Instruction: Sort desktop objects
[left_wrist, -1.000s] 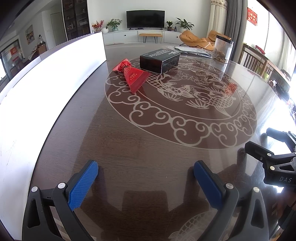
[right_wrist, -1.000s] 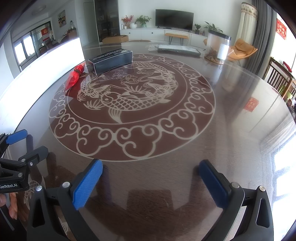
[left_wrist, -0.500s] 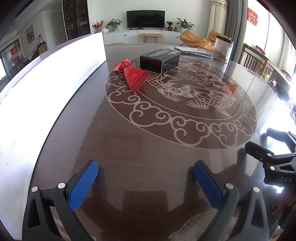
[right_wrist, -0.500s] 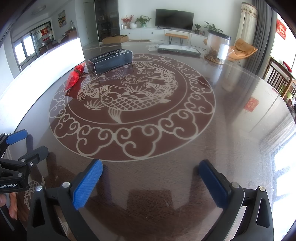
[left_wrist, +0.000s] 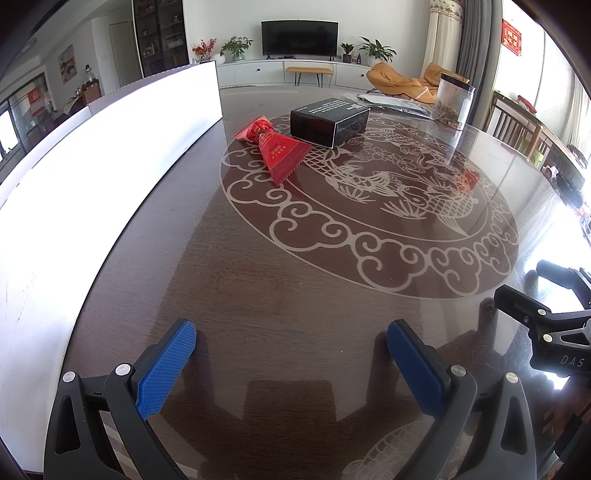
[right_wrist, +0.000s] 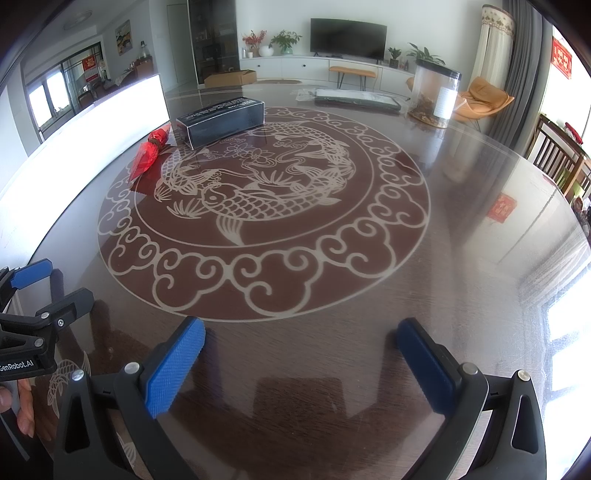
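Two grippers are hovering low over the near edge of the dark round table (left_wrist: 155, 236), and I am keeping both spread wide with nothing between the blue pads. My left gripper (left_wrist: 291, 345) is showing up again at the left edge of the right wrist view (right_wrist: 48, 286), where its jaws are also standing apart, and a few fingertips (right_wrist: 24, 417) of the hand gripping it are peeking in below. My right gripper (right_wrist: 301, 341) is appearing at the right edge of the left wrist view (left_wrist: 524, 286), likewise released and empty.

Ahead of me, on the far left part of the fish medallion (right_wrist: 258, 184) inlaid in the tabletop, the red packet (left_wrist: 277, 147) is lying flat with its pinched neck pointing away from me and its flared end pointing toward me. Just behind it and to its right, the black box (left_wrist: 328, 122) is resting on its broad side; from the left wrist view the two are looking close enough to touch, though I cannot tell for sure. Both are sitting well apart from my grippers.

Farther back on the right, a clear jar (right_wrist: 436, 94) with a dark lid is standing upright, and a flat grey package (right_wrist: 354, 98) is lying beside it. A long white panel (left_wrist: 103, 147) is running along the table's left side.
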